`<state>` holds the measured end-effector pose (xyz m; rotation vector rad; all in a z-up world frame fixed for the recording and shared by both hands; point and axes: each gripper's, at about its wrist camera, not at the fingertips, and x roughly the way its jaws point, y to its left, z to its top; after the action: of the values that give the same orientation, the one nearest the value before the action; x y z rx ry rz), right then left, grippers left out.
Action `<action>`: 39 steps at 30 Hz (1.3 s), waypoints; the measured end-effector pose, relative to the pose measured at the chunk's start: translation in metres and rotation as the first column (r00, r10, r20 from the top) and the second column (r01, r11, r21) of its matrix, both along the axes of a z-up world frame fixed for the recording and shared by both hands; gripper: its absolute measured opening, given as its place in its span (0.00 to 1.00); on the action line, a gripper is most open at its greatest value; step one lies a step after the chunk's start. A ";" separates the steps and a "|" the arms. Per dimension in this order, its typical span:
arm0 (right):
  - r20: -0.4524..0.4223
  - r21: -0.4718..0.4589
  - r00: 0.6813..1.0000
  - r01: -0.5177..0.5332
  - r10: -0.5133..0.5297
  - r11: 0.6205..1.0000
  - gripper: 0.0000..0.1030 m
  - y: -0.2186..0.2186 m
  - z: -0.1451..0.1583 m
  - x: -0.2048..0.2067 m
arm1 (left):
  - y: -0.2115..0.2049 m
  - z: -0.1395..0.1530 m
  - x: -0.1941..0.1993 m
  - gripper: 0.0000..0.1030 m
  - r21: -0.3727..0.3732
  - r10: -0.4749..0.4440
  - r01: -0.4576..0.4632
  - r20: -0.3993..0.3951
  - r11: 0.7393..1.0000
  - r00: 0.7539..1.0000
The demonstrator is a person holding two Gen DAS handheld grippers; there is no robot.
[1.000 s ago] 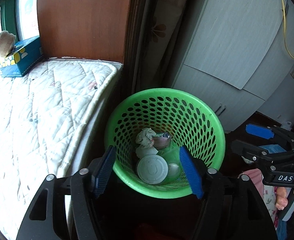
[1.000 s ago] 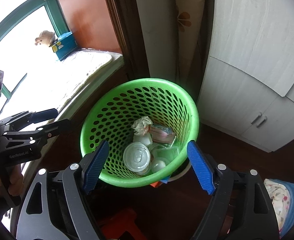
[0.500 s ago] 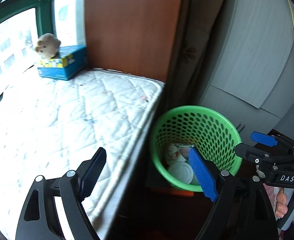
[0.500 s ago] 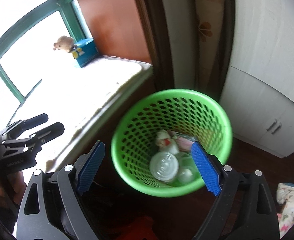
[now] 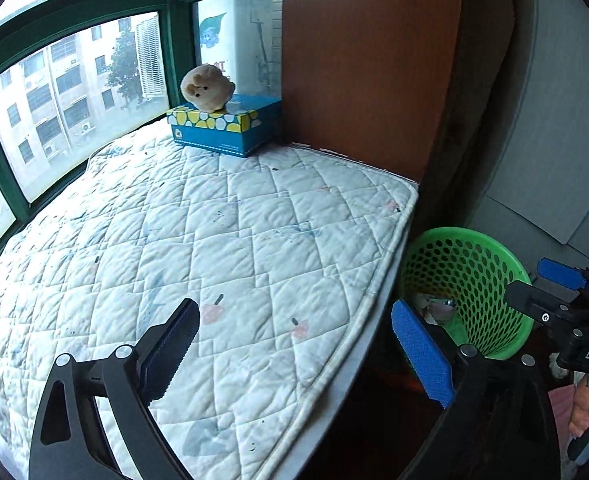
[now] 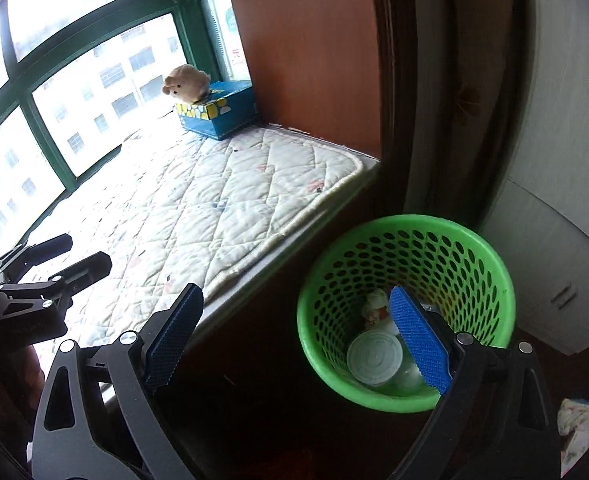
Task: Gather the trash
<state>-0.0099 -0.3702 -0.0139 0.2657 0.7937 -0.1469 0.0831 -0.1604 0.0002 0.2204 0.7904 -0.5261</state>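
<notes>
Both the left gripper (image 5: 294, 344) and right gripper (image 6: 296, 336) are opening wide with nothing between their jaws, the left above the quilted mat (image 5: 198, 240) near its rounded edge, the right above the dark gap beside the green basket (image 6: 490, 264) holding trash (image 6: 374, 356).

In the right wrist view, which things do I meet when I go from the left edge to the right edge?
Left gripper → plush toy → blue tissue box → green basket → white cabinet.
</notes>
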 end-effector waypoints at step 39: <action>0.095 -0.055 0.993 -0.070 0.075 0.996 0.95 0.049 0.024 -0.006 | 0.064 0.024 -0.036 0.93 -0.015 0.149 -0.148 0.125 0.989 0.981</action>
<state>-0.0156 -0.3212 0.0098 0.1932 0.7016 -0.0852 0.0472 -0.0962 0.0241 0.1862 0.6763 -0.3699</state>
